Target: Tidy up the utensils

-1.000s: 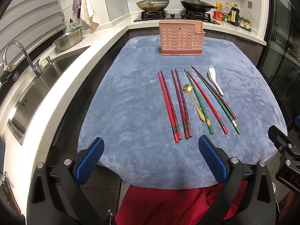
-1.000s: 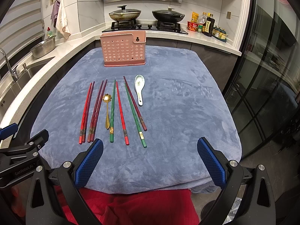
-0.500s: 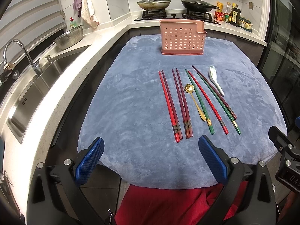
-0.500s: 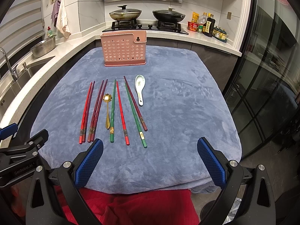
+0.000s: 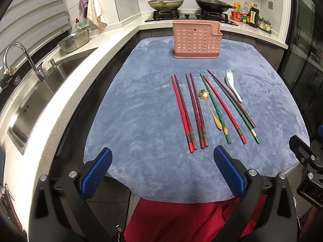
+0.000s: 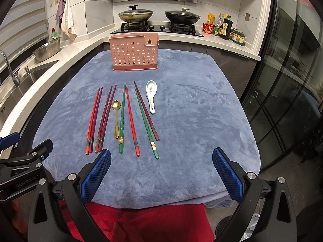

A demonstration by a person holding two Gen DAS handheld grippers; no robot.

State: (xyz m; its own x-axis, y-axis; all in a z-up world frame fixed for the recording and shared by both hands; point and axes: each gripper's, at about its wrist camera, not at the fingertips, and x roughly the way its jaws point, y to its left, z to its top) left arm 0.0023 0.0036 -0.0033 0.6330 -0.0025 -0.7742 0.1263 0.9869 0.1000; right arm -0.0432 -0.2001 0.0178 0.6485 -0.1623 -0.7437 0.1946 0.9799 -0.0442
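Several chopsticks in red, maroon and green [image 5: 198, 111] [image 6: 123, 119] lie side by side on the blue cloth [image 5: 141, 111] [image 6: 191, 121]. A gold spoon [image 5: 210, 109] [image 6: 116, 119] lies among them and a white ceramic spoon [image 5: 233, 85] [image 6: 151, 95] at their right. A pink perforated utensil holder [image 5: 195, 39] [image 6: 134, 53] stands upright behind them. My left gripper [image 5: 162, 164] is open and empty over the cloth's near edge. My right gripper [image 6: 161, 164] is open and empty, just short of the chopstick ends.
A steel sink [image 5: 30, 104] with a tap and a colander [image 5: 74, 40] run along the white counter on the left. A stove with two lidded pans [image 6: 157, 17] and bottles [image 6: 224, 27] is at the back. A glass door [image 6: 292, 80] is on the right. Red cloth [image 6: 141, 221] lies below.
Both grippers have moved slightly forward toward the utensils; nothing on the cloth has moved.
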